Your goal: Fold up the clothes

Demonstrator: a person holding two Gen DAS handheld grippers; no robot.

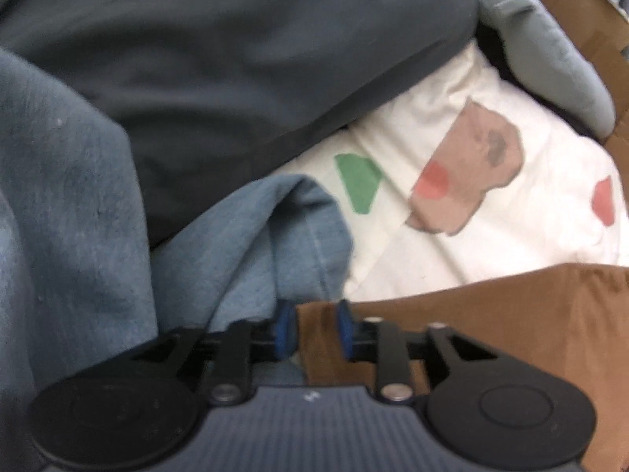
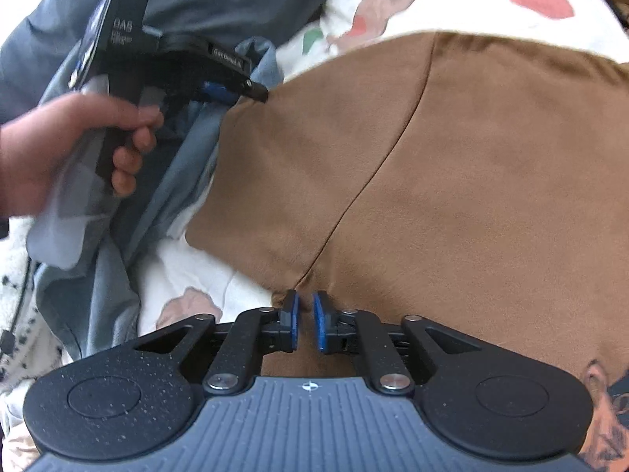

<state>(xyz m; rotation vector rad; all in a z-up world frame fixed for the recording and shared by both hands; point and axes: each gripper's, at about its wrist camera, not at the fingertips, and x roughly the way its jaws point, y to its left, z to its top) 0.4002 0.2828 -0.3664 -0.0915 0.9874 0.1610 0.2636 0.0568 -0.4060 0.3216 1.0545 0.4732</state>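
The brown garment [image 2: 452, 181] lies flattened across the printed sheet [image 1: 452, 236], its near corner between the parted jaws of the left gripper [image 1: 314, 328]; the pads seem not to press it, though blur makes that uncertain. The right gripper [image 2: 306, 320] stands slightly apart over the garment's near edge, gripping nothing. One fold looks laid; the grey-blue clothes [image 1: 78, 196] beside the left jaws remain unfolded.

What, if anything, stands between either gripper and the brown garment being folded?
Nothing visible does. The left gripper has a corner of the brown fabric garment between its open blue pads. The right gripper sits at its near edge, jaws slightly apart, with no cloth visible in the gap.
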